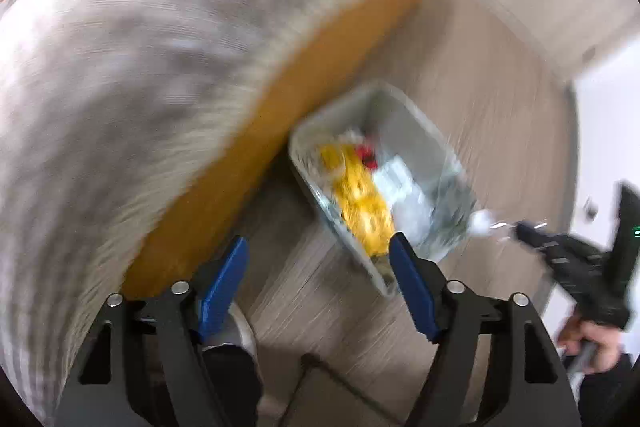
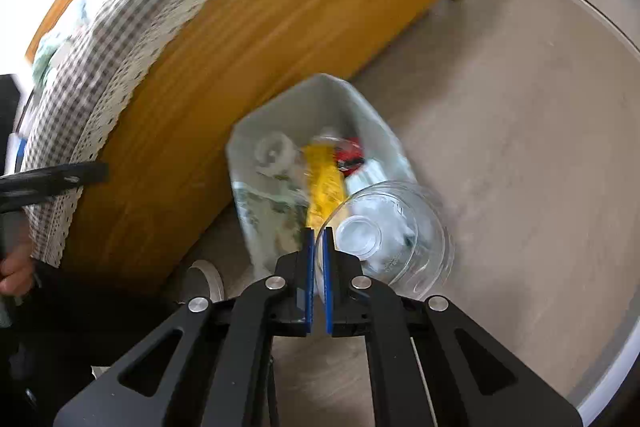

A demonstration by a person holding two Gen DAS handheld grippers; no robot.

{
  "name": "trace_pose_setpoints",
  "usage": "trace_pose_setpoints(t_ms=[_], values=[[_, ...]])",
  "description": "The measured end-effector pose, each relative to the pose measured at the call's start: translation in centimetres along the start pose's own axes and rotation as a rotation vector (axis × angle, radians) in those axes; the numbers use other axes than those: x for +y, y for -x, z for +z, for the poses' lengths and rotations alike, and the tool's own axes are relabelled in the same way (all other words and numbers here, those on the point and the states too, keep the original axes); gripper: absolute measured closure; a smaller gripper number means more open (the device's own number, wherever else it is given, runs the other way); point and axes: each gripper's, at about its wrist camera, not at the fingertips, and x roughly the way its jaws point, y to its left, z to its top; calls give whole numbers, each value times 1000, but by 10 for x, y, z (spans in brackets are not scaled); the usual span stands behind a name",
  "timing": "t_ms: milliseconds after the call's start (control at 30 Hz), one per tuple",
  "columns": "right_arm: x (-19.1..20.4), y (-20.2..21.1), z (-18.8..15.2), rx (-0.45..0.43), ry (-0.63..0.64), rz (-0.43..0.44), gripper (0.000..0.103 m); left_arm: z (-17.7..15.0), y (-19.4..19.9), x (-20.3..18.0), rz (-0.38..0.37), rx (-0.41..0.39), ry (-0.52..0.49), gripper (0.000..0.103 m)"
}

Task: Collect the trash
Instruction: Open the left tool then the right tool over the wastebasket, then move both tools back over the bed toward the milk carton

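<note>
Pinched by its thin rim in the right gripper (image 2: 317, 235), a light, slippery, easily crushed clear plastic cup (image 2: 384, 233) over the bin (image 2: 352, 107); left gripper (image 1: 316, 249) spread, empty.

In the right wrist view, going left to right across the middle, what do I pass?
Checked tablecloth → orange wooden side panel → white trash bin → clear plastic cup, pinched at its rim by the right tongs → bare floor.
</note>
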Motion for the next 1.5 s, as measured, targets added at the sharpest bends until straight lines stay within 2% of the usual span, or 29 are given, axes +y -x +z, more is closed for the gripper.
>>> trace_pose_setpoints(t_ms=[100, 300, 367, 433, 467, 500, 533, 567, 667, 767, 967, 1067, 1133, 1333, 1433, 1500], values=[[32, -18, 22, 10, 84, -3, 99, -15, 30, 31, -11, -113, 150, 25], [92, -74, 83, 92, 224, -35, 99, -16, 36, 50, -14, -130, 214, 25], [112, -104, 103, 132, 258, -39, 98, -14, 40, 57, -9, -131, 231, 25], [123, -135, 115, 180, 280, -84, 95, -13, 45, 65, -28, -131, 242, 25], [125, -150, 119, 213, 278, -94, 80, -13, 44, 68, -33, -133, 248, 25], [126, -164, 121, 251, 265, -94, 55, -13, 45, 72, -35, -136, 262, 25], [124, -170, 120, 263, 251, -100, 49, -14, 45, 77, -41, -135, 278, 25], [122, -170, 119, 260, 240, -106, 48, -14, 44, 80, -50, -132, 292, 25], [111, -155, 113, 233, 186, -96, 48, -13, 43, 85, -85, -122, 310, 25], [101, -133, 103, 206, 187, -117, 48, -11, 40, 79, -105, -118, 295, 25], [70, -82, 82, 168, 126, -165, 48, -14, 37, 67, -86, -122, 267, 25], [62, -49, 68, 132, 91, -177, 48, -21, 52, 73, -83, -165, 287, 25], [66, -24, 60, 91, 96, -187, 48, -26, 67, 79, -101, -206, 300, 25], [98, 40, 48, -43, 180, -258, 42, -54, 98, 89, -85, -272, 313, 25], [125, 59, 55, -101, 233, -250, 42, -65, 122, 101, -99, -326, 328, 25], [159, 72, 65, -153, 316, -219, 42, -72, 139, 115, -100, -358, 342, 25]])
